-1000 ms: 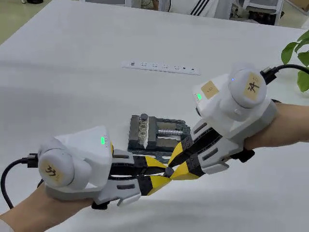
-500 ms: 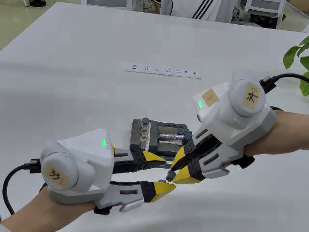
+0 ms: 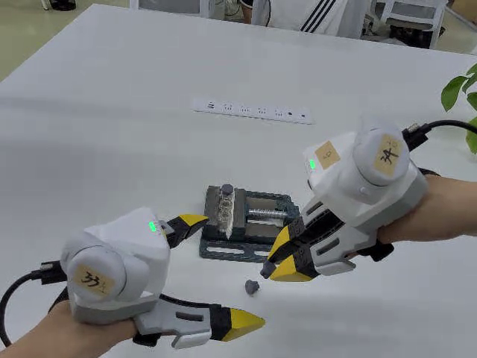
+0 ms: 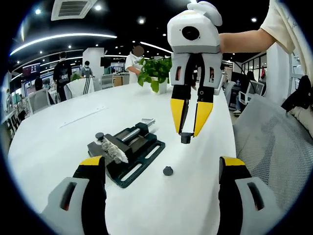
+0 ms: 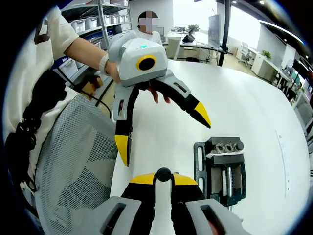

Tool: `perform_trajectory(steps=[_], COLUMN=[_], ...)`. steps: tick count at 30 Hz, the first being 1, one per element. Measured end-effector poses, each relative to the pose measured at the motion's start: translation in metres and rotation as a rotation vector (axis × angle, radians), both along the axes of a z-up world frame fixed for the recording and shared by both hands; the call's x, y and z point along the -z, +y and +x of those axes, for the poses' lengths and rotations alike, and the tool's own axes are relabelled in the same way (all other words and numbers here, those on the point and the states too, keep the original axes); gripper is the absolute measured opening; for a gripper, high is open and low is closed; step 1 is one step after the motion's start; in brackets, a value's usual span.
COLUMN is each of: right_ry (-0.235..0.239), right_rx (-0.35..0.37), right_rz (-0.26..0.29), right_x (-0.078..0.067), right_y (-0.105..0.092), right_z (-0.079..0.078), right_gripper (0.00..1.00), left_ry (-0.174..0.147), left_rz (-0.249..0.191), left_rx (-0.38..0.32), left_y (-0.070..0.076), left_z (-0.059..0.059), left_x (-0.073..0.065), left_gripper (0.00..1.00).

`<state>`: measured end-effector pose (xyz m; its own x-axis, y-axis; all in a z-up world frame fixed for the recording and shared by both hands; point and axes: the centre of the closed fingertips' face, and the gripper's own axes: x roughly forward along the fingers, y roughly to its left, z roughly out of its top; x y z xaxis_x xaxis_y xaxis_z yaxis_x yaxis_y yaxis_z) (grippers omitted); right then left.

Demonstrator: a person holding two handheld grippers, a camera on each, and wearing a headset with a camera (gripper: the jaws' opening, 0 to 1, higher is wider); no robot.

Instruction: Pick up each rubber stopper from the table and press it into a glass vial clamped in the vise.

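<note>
Right gripper (image 3: pixel 272 267) clamps a dark rubber stopper (image 3: pixel 266 269) between its yellow tips, holding it just above the white table (image 3: pixel 112 149) at the near right corner of the vise (image 3: pixel 231 245). From there it appears ready to be carried over a vial. To the left of the vise, the left gripper (image 3: pixel 231 270) has its jaws spread wide and holds nothing. It seems parked to one side so that the approach stays clear. A second stopper (image 3: pixel 252 286) lies loose on the table just below the right gripper's tips, apart from the vise base and within easy reach for a later pick. A short row of glass vials (image 3: pixel 225 209) stands upright, pinched between the vise's blocks so that they should not shift when a stopper is pressed down. The far vial already wears a dark cap (image 3: pixel 227 189). In the right gripper view the other mouths look open, though how many is hard to tell. A power strip (image 3: pixel 253 110) lies well beyond the work.
</note>
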<state>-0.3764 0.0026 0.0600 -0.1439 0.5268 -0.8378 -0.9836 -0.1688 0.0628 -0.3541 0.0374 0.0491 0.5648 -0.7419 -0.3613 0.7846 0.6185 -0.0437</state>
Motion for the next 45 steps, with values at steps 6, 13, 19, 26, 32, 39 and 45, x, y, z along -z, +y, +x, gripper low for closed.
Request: perform_trajectory(steps=[6, 13, 19, 26, 32, 39, 45], right_ry=[-0.006, -0.011, -0.023, -0.049, -0.079, -0.128, -0.161], right_rx=[-0.003, -0.017, -0.024, -0.047, -0.081, -0.138, -0.177], right_rz=[-0.004, -0.020, -0.024, -0.036, -0.058, -0.098, -0.102], right_x=[0.000, 0.001, -0.001, -0.007, -0.010, -0.013, -0.015], right_y=[0.001, 0.000, 0.003, 0.008, 0.014, 0.027, 0.041], right_z=[0.001, 0.005, 0.014, 0.032, 0.053, 0.077, 0.089], right_gripper=[0.06, 0.06, 0.06, 0.06, 0.06, 0.06, 0.06], left_ry=[0.021, 0.037, 0.042, 0.042, 0.046, 0.054, 0.061], left_rz=[0.018, 0.014, 0.019, 0.023, 0.023, 0.013, 0.012], left_rx=[-0.038, -0.068, -0.085, -0.109, -0.126, -0.136, -0.138], left_y=[0.010, 0.026, 0.037, 0.048, 0.054, 0.053, 0.051], left_z=[0.001, 0.001, 0.000, 0.001, 0.000, -0.003, -0.007], left_x=[0.006, 0.013, 0.018, 0.018, 0.018, 0.016, 0.014], left_gripper=[0.99, 0.99, 0.99, 0.99, 0.99, 0.99, 0.99])
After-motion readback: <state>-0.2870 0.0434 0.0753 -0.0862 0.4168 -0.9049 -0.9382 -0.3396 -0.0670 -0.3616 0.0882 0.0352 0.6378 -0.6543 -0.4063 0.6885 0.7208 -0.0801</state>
